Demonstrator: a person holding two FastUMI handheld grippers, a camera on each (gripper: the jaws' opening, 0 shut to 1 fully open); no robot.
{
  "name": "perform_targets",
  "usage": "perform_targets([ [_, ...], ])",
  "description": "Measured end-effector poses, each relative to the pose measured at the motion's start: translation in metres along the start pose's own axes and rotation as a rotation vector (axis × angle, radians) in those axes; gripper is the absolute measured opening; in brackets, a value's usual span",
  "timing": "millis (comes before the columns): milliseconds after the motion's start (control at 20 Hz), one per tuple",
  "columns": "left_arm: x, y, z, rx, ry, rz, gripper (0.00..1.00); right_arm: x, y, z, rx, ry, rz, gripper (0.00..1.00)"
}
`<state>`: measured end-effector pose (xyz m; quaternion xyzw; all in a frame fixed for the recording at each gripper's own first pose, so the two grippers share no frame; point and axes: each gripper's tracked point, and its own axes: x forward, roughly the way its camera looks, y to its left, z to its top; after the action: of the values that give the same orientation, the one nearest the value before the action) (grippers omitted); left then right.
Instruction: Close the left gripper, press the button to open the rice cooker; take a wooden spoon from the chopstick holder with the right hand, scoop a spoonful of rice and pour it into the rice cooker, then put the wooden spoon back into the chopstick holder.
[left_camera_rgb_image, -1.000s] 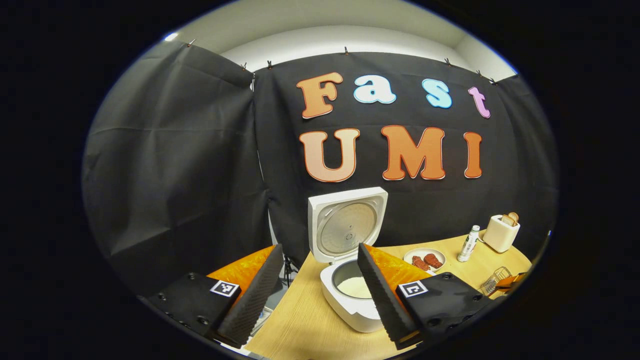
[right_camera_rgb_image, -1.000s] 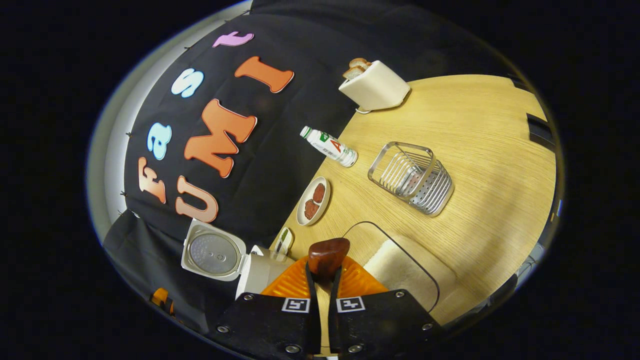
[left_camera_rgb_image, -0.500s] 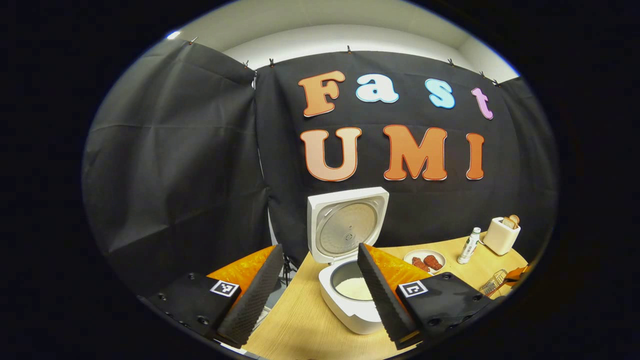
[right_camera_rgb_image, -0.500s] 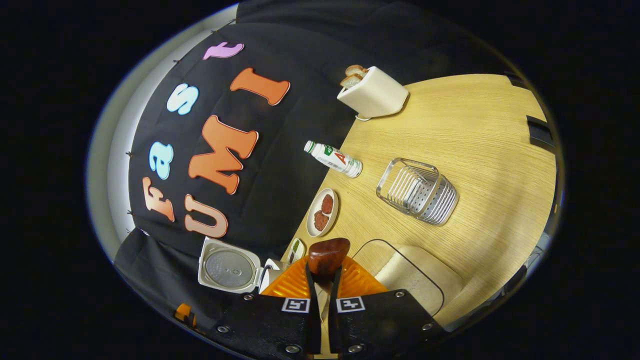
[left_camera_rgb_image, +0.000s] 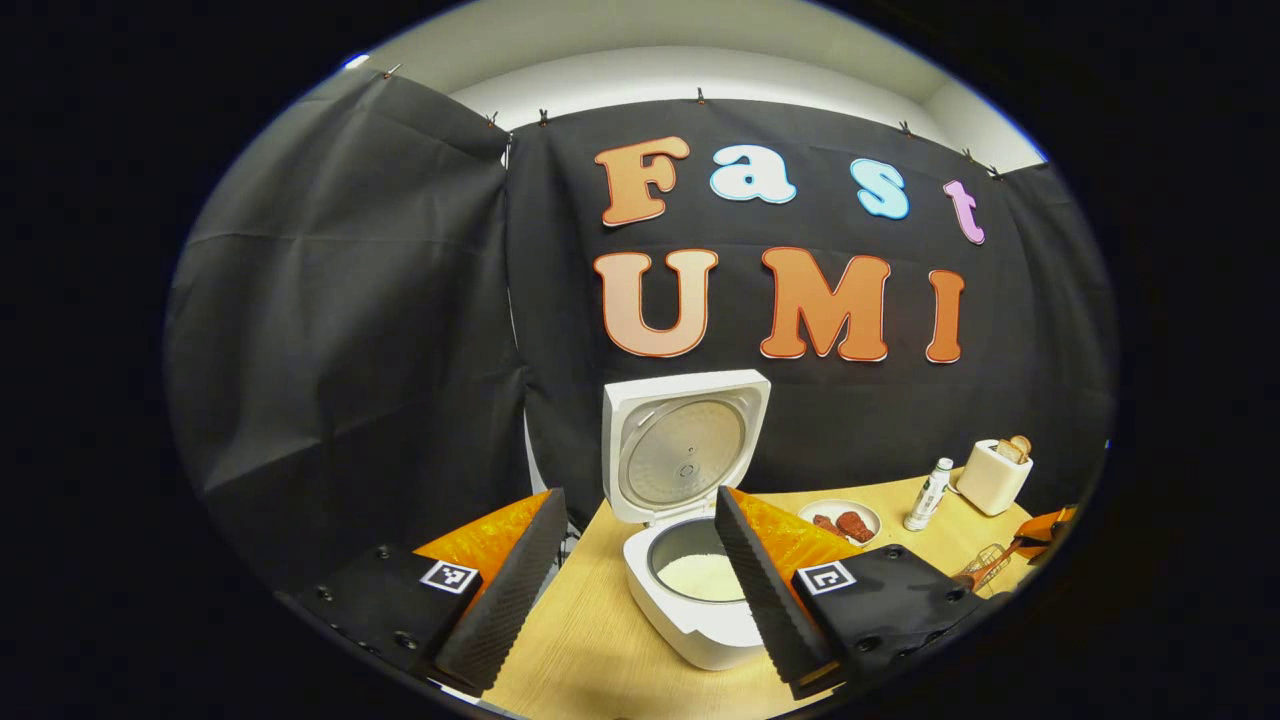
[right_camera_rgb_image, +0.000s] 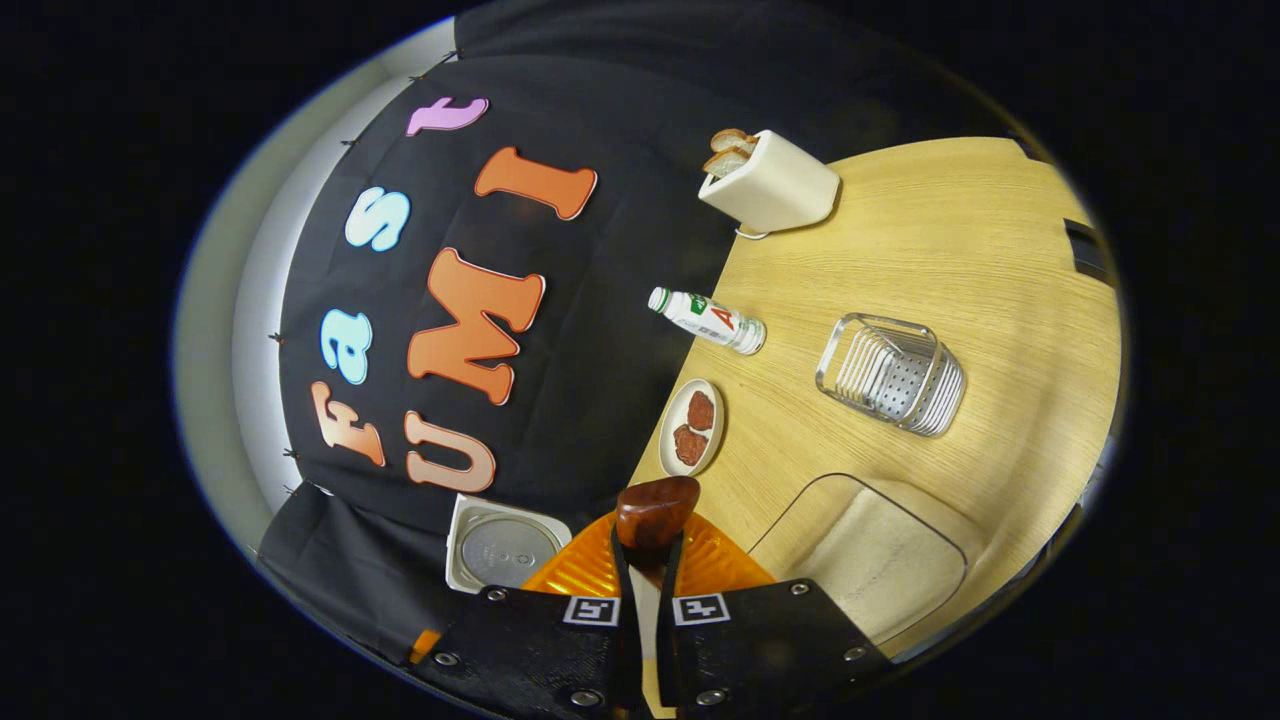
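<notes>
Left gripper view: left gripper (left_camera_rgb_image: 632, 545) fingers spread wide, holding nothing, hovering near side of the rice cooker (left_camera_rgb_image: 690, 600). Cooker lid (left_camera_rgb_image: 684, 445) stands up open, so the button press looks done. Inner pot has a pale layer of rice (left_camera_rgb_image: 704, 576) at the bottom, so at least one scoop seems to be in already. Cooker sits on the wood surface (left_camera_rgb_image: 590, 650). To the right and farther off: a plate (left_camera_rgb_image: 840, 520) with two reddish-brown pieces, a small bottle (left_camera_rgb_image: 927, 494) upright, a toaster (left_camera_rgb_image: 994, 476) with bread slices in the slots. At the far right edge the wire chopstick holder (left_camera_rgb_image: 985, 566) is just visible; contents too small to tell.

Right gripper view: right gripper (right_camera_rgb_image: 645, 600) fingers pressed together, pinching the wooden spoon (right_camera_rgb_image: 655, 512) by its handle, dark bowl sticking out ahead of the tips. Cannot tell if any rice is on it. Clear tray of rice (right_camera_rgb_image: 868, 560) lies just beside the gripper, rice spread across it. Chopstick holder (right_camera_rgb_image: 892, 374) stands farther along the surface, looks empty inside. Plate (right_camera_rgb_image: 692, 427), bottle (right_camera_rgb_image: 708, 320) and toaster (right_camera_rgb_image: 770, 184) line the edge by the wall. Open cooker lid (right_camera_rgb_image: 500, 545) shows to the left of the gripper.

Left to do, as I judge it: return spoon to the holder, well apart from the spoon now.
</notes>
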<state>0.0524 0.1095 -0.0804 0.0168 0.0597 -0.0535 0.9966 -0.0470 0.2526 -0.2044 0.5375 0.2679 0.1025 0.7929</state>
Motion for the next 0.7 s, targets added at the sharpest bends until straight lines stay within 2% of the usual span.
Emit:
perform_targets([
  [300,0.003,0.000,0.001,-0.009,0.001,-0.020,1.00,0.014,0.041,-0.009,0.024,0.018,0.062,0.05],
  [700,0.008,0.000,-0.006,-0.022,0.020,-0.036,1.00,0.061,0.101,-0.039,0.058,0.065,0.133,0.05],
])
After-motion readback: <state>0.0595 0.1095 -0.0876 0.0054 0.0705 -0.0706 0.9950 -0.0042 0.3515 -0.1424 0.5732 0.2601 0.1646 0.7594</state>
